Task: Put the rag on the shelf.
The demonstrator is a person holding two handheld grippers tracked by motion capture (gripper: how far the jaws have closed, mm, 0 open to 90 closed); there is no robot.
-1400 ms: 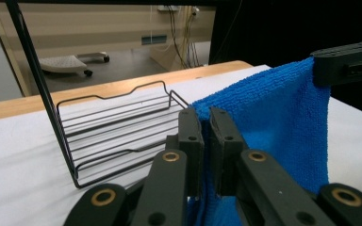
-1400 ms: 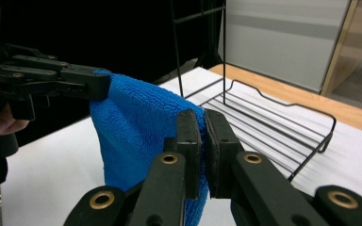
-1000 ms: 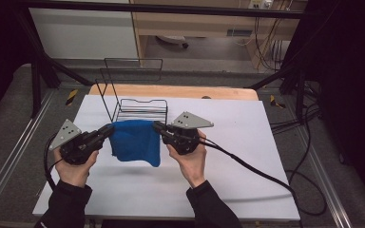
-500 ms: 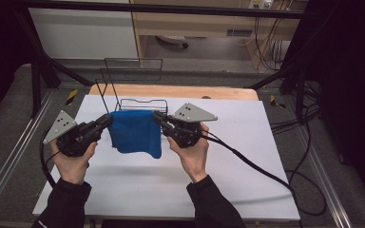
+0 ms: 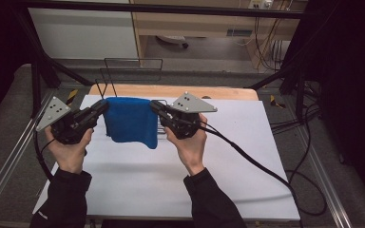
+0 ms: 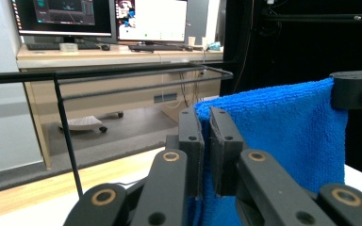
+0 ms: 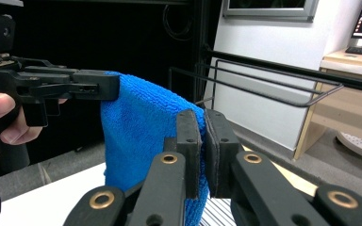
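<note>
Now the blue towel [image 5: 129, 121] hangs stretched between both grippers, lifted off the white bench [image 5: 228, 161] just in front of the black wire rack [image 5: 134, 71]. Left gripper [image 5: 103, 105] is pinched tight on the towel's top left corner; in the left gripper view the jaws are nearly together with terry cloth squeezed between them. Right gripper [image 5: 153, 105] is clamped the same way on the top right corner. Top edge runs roughly level from one to the other and the rest drapes down loose, lower right corner sagging lowest. It looks soft, light and floppy, with no stiffness at all, so it should follow wherever the corners go. Those two upper corners seem the sensible hold: keep them apart and the cloth stays spread; bring them closer and it will likely bunch or fold.
</note>
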